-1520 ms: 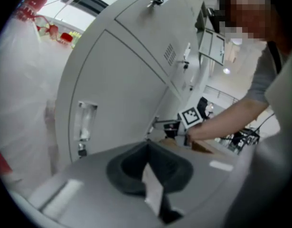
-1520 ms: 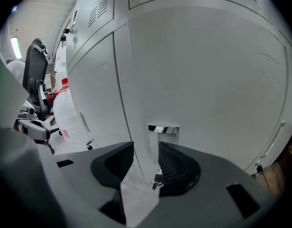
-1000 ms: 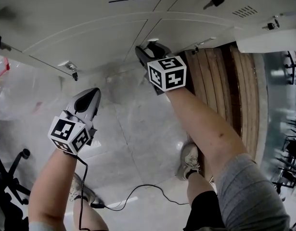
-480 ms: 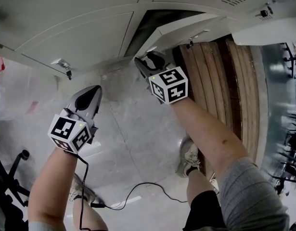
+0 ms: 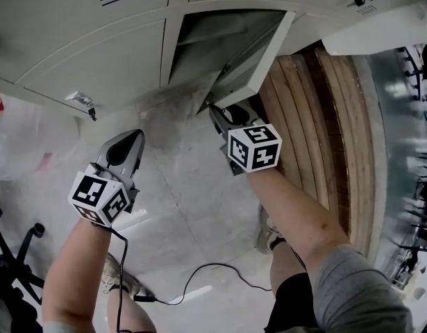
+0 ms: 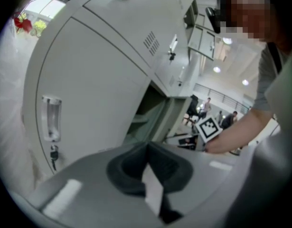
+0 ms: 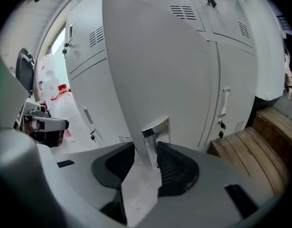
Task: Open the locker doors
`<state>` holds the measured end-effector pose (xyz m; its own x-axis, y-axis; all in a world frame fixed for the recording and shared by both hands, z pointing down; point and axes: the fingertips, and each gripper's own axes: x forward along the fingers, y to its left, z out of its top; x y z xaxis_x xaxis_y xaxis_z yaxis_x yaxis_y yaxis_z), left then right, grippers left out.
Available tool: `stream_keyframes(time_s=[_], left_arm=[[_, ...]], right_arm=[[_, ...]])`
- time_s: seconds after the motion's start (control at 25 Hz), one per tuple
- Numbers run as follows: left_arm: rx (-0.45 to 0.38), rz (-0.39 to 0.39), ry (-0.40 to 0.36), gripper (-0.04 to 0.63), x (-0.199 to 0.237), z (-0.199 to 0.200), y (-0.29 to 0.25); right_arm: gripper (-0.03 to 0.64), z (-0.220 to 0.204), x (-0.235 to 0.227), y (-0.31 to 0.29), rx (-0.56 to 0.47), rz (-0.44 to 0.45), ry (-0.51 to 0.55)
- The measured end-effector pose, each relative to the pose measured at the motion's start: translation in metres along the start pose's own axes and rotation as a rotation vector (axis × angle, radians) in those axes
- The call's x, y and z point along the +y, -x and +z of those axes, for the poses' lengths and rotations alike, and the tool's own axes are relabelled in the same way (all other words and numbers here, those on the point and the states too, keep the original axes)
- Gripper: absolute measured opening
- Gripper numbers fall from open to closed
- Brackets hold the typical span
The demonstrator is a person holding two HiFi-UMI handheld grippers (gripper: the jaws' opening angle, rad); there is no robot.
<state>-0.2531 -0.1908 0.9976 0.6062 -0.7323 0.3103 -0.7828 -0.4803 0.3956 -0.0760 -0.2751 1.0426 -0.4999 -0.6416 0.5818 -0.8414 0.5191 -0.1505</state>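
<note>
Lower locker door (image 5: pixel 260 50) stands swung out from row of lockers toward person, dark compartment (image 5: pixel 213 37) showing behind it. right gripper (image 7: pixel 150 151) at door's free lower edge: jaws either side of metal handle (image 7: pixel 156 127), pads clamped on it, jaws just been closing. left gripper (image 5: pixel 133 139) hangs well apart at left above floor (image 5: pixel 178 186), jaws together, nothing between them. Neighbouring closed door (image 5: pixel 74 54) at left has key (image 5: pixel 91 110) in lock. Wooden bench (image 5: pixel 307 109) just right of open door
</note>
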Motion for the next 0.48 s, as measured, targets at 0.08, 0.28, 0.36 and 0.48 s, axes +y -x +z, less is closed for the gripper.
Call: stream_keyframes(time_s=[0.08, 0.28, 0.36, 0.48], left_arm=[[-0.002, 0.003, -0.005, 0.005, 0.002, 0.003, 0.003], [0.004, 0.009, -0.003, 0.005, 0.003, -0.002, 0.01], [0.009, 0.01, 0.002, 0.004, 0.004, -0.007, 0.012], [0.017, 0.012, 0.01, 0.005, 0.005, -0.013, 0.014]], right_arm=[[0.143, -0.005, -0.005, 0.006, 0.007, -0.008, -0.034], [0.143, -0.016, -0.018, 0.023, 0.013, -0.036, -0.102], [0.141, -0.02, -0.023, 0.029, 0.021, -0.045, -0.111], [0.135, -0.026, -0.033, 0.04, 0.025, -0.06, -0.118]])
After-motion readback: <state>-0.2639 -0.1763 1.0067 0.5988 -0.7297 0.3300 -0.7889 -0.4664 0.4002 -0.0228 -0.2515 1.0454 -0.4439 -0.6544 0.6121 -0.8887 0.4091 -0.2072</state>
